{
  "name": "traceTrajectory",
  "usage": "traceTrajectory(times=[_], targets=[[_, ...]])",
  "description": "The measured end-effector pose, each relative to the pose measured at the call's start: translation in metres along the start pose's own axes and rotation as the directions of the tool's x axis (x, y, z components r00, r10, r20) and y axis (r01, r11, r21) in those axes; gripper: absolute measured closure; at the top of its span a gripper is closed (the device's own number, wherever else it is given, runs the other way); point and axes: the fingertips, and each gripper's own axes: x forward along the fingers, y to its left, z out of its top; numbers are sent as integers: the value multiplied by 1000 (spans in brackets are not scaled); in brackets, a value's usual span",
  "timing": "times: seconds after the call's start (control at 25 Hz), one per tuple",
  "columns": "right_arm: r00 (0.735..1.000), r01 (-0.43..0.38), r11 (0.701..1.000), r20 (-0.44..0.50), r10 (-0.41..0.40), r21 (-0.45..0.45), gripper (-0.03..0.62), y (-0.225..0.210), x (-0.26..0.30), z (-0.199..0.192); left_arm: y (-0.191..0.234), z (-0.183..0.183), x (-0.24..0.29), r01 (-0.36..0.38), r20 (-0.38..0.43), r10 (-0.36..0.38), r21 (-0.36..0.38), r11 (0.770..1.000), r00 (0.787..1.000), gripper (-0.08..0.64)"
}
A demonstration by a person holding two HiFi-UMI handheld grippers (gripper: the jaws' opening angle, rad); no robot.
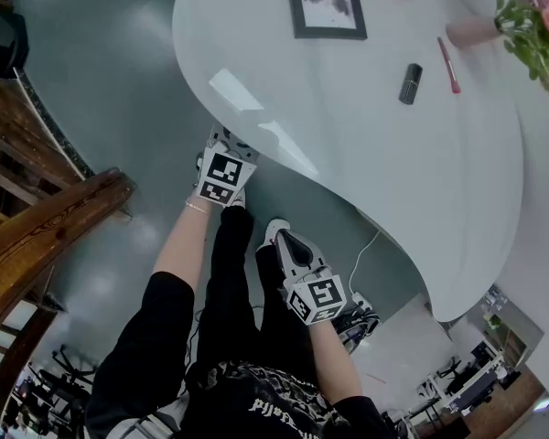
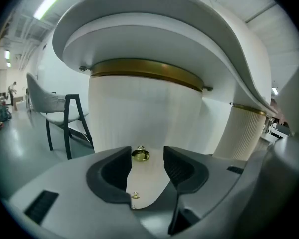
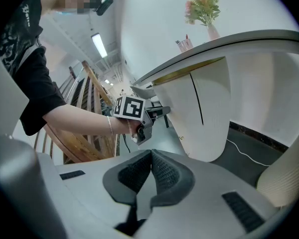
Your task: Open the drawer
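Reaching under the edge of the white bench (image 1: pixel 348 144), the left gripper (image 1: pixel 221 140) is seen in the head view, while the right gripper (image 1: pixel 282 238) is held lower, nearer the person's body. A framed picture (image 1: pixel 327 1) and flowers (image 1: pixel 535 26) are carried on the bench.

In the left gripper view, the jaws are held apart. The brass knob (image 2: pixel 140 155) is seen between their tips, not clamped. The ribbed white drawer (image 2: pixel 144 113) rises behind the knob, beneath a brass band.

In the right gripper view, the jaws are pressed together with nothing between them, and the left gripper is seen at the drawer front.
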Motion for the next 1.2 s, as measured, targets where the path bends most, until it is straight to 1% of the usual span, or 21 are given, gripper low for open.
traceTrajectory(times=[0.12, 0.2, 0.28, 0.48, 0.64, 0.72, 0.92, 1.2], targets=[[1000, 3, 1000, -2, -3, 1, 566, -1, 0, 0, 9, -3, 9, -56, -22, 56, -2, 998, 998, 364], [1000, 4, 1000, 0, -4, 0, 566, -1, 1, 0, 14, -3, 12, -86, -22, 85, -16, 996, 996, 442], [1000, 4, 1000, 1, -4, -1, 566, -1, 0, -1, 16, -2, 13, -88, -20, 87, -26, 996, 996, 443], [1000, -1, 1000, -3, 1, -6, 566, 1, 1, 0, 15, -3, 11, -80, -29, 80, -3, 997, 996, 448], [1000, -1, 1000, -4, 1, -4, 566, 0, 2, 1, 15, -3, 10, -94, -30, 93, -30, 995, 995, 448], [1000, -5, 1000, -6, 5, -6, 566, 0, 2, 1, 15, -7, 4, -99, -33, 98, -40, 994, 995, 448], [1000, -10, 1000, -10, 10, -12, 566, -1, 1, 1, 13, -16, -12, -86, -47, 84, -23, 996, 995, 448], [1000, -23, 999, -14, 23, -26, 566, 5, 1, 2, 13, -23, -24, -94, -67, 92, -33, 995, 993, 448]])
